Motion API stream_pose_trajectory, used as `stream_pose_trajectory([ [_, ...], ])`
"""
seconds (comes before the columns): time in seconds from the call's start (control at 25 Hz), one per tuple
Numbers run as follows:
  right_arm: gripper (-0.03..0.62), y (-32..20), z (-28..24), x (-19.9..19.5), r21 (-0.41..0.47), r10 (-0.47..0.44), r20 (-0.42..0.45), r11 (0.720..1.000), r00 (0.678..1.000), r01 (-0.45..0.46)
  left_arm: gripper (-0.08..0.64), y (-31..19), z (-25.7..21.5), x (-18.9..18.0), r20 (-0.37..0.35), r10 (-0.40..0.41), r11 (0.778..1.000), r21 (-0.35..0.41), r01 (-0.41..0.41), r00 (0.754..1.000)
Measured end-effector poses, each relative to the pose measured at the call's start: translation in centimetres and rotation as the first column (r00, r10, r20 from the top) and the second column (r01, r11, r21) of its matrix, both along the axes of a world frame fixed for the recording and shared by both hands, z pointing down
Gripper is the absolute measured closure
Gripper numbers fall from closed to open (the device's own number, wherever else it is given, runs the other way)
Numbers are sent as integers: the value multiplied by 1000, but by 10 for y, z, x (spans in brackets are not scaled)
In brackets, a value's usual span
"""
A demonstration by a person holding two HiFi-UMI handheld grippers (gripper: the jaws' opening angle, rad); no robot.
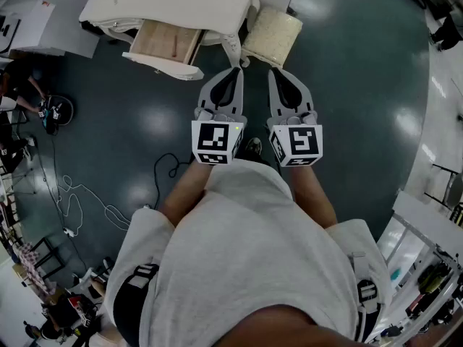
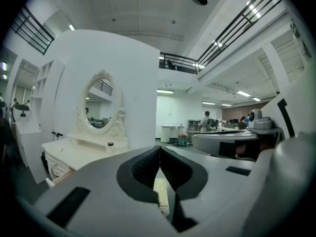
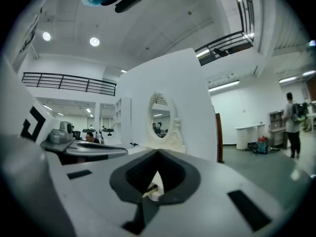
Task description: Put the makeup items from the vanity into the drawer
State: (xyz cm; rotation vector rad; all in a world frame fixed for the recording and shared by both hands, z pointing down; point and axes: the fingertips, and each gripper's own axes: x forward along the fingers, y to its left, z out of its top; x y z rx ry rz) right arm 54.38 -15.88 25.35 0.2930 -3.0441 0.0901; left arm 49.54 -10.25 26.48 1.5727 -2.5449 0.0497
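Vanity (image 1: 173, 2) sits ahead and to the left of both grippers, well apart from them. Its drawer (image 1: 168, 43) is pulled open toward the person, wood bottom showing, nothing visible inside. Cushioned stool (image 1: 273, 35) stands just ahead of the right gripper (image 1: 275, 72).

Left gripper (image 1: 236, 71) is nearer the drawer and vanity top, so I'd judge it the natural first reach. Both point about level at the vanity, jaws pressed together, nothing pinched.

Only makeup item I can make out is a small dark item (image 2: 110, 143) on the vanity ledge below the oval mirror (image 2: 101, 102), left of the left gripper's line. It needs a step forward and left.
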Motion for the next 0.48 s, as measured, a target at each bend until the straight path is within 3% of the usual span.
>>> stream_pose_trajectory([
  [0.2, 577, 14, 7, -14, -7, -29, -16, 1000, 999, 29, 552, 18, 9, -19, -6, -34, 999, -16, 34, 999],
  [0.48, 577, 33, 16, -67, -5, -146, -37, 989, 989, 146, 552, 26, 19, -62, -29, -85, 996, -33, 84, 996],
])
